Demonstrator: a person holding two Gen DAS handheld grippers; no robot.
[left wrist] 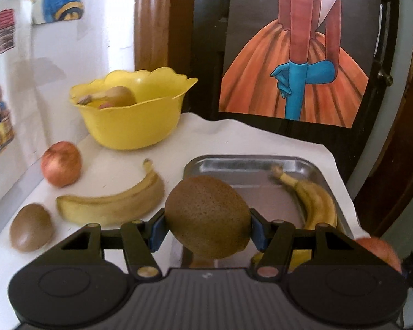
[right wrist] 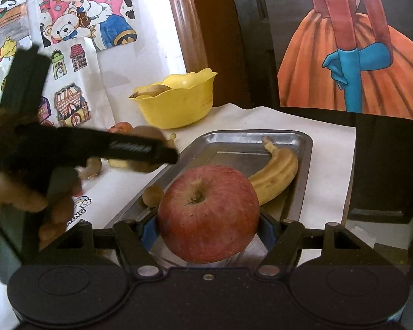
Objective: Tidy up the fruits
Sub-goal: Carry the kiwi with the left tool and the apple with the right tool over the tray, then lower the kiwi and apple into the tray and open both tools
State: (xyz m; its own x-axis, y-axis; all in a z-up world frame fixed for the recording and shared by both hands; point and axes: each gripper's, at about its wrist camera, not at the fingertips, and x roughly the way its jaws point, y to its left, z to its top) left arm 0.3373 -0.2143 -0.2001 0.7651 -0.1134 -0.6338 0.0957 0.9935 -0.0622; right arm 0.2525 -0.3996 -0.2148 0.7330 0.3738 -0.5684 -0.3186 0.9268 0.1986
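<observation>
My left gripper (left wrist: 208, 227) is shut on a brown kiwi (left wrist: 208, 217), held over the near left rim of the steel tray (left wrist: 242, 163). A banana (left wrist: 314, 198) lies in the tray. On the white cloth to the left lie a loose banana (left wrist: 113, 205), a red apple (left wrist: 61, 163) and a second kiwi (left wrist: 30, 228). My right gripper (right wrist: 208, 227) is shut on a red apple (right wrist: 208, 214), stem end up, above the tray's (right wrist: 234, 140) near end, where the banana (right wrist: 275, 176) rests. The left gripper's body (right wrist: 90, 145) shows blurred at the left of the right wrist view.
A yellow scalloped bowl (left wrist: 132, 110) with fruit inside stands at the back left against the wall; it also shows as the bowl (right wrist: 179, 101) in the right wrist view. A dark wooden door with a poster (left wrist: 294, 55) rises behind the table. The cloth's right edge (left wrist: 341, 181) runs past the tray.
</observation>
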